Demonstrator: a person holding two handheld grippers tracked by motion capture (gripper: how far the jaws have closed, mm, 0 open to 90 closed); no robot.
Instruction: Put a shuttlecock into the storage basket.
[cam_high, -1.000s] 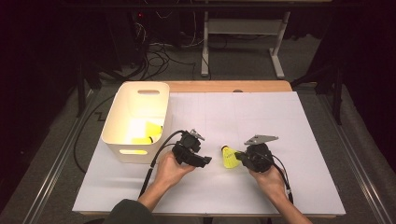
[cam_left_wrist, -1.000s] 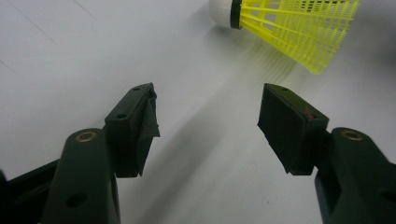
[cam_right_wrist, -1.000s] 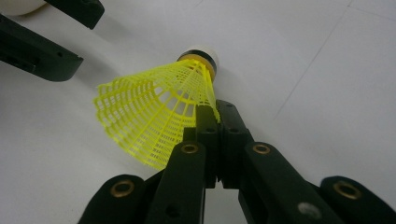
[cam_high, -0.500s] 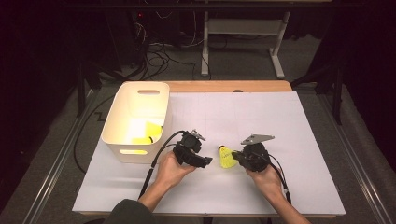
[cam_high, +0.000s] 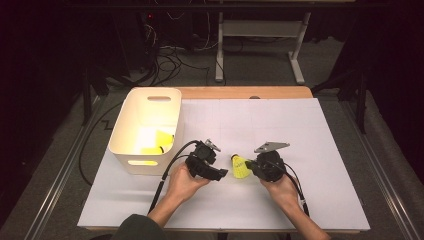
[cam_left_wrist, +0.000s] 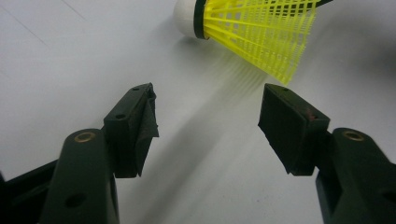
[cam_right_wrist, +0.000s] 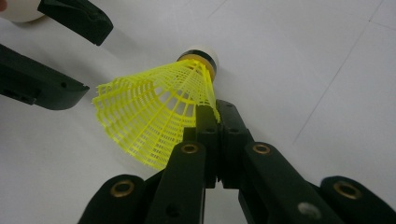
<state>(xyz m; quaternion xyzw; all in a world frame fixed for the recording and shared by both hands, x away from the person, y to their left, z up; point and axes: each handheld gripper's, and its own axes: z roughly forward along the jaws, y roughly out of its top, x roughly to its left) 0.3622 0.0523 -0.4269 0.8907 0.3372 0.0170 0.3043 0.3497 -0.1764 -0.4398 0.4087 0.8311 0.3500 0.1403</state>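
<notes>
**Shuttlecock pinched by its skirt, offered across to waiting jaws**

The right gripper (cam_right_wrist: 212, 109) had its jaws clamped together on the edge of the yellow skirt of the shuttlecock (cam_right_wrist: 159, 112), a thin grip that left most of the mesh and the white cork free. That seemed deliberate: holding one side of the rim kept the rest of the shuttlecock clear for another grip.

The left gripper (cam_left_wrist: 208, 119) stood with its jaws wide apart and nothing between them, the shuttlecock (cam_left_wrist: 252, 32) lying just ahead of the pads, cork toward the camera's left. The spread looked sized to take the skirt, so a handover was probably in hand.

From above, the shuttlecock (cam_high: 241, 167) sat between the two grippers, low over the white table (cam_high: 300, 130), the left gripper (cam_high: 220, 173) close beside it. Well to the left stood a white bin (cam_high: 145, 120) with yellow pieces already inside, likely the destination.
</notes>
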